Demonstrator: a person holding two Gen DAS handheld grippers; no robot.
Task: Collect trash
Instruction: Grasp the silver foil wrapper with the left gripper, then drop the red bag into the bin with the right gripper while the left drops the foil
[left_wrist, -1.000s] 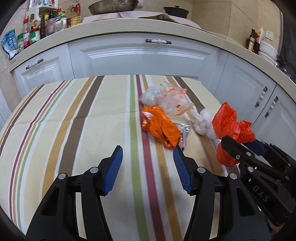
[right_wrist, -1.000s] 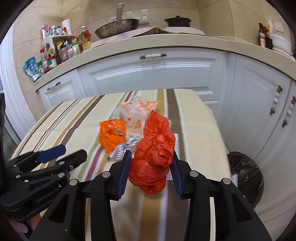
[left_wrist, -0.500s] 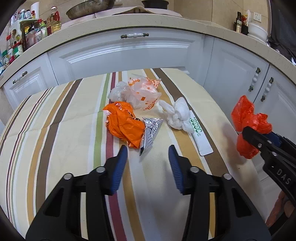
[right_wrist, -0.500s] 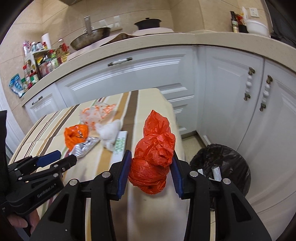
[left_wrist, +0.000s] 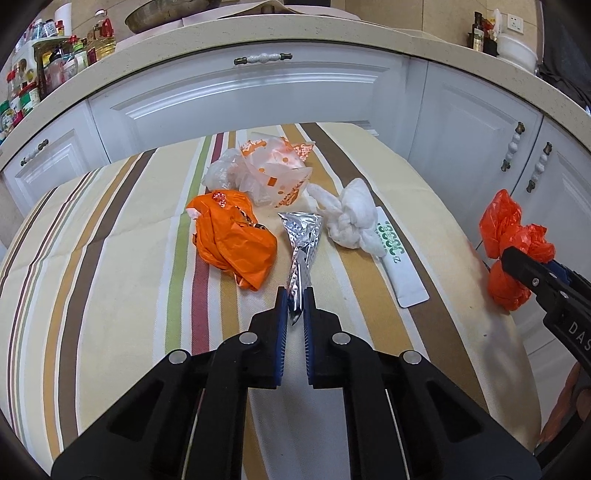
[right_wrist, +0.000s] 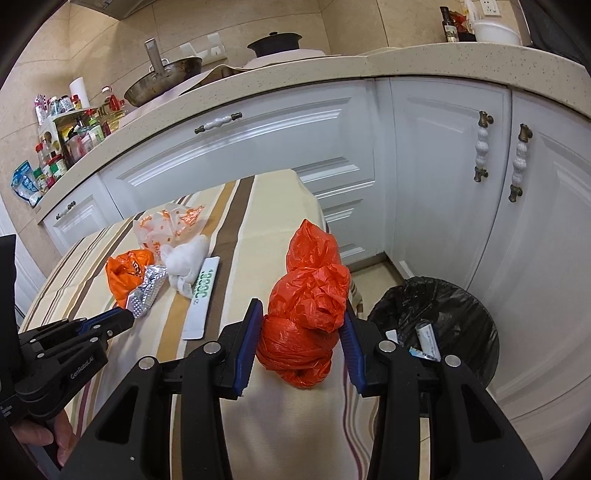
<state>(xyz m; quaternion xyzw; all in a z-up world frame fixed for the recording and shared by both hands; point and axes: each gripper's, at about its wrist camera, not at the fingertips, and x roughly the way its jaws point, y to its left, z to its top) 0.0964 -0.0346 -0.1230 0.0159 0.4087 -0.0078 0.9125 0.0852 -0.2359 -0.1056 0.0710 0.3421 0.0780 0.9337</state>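
Note:
My left gripper (left_wrist: 295, 299) is shut on the near tip of a crinkled silver foil wrapper (left_wrist: 301, 236) lying on the striped tablecloth (left_wrist: 110, 266). Beside the wrapper lie an orange plastic bag (left_wrist: 232, 240), a clear bag with orange print (left_wrist: 273, 173), a knotted white tissue wad (left_wrist: 351, 218) and a white sachet with green print (left_wrist: 400, 266). My right gripper (right_wrist: 303, 325) is shut on a crumpled red plastic bag (right_wrist: 306, 306), held past the table's right edge. A black-lined trash bin (right_wrist: 436, 325) stands on the floor to its right, holding some litter.
White kitchen cabinets (left_wrist: 258, 99) curve behind the table under a speckled counter (right_wrist: 332, 70) with a pan, a pot and bottles. A person's fingers (right_wrist: 55, 435) hold the left gripper's handle.
The left gripper moved right and forward to the foil wrapper and closed on its tip. The right gripper carried the red bag right, off the table toward the bin.

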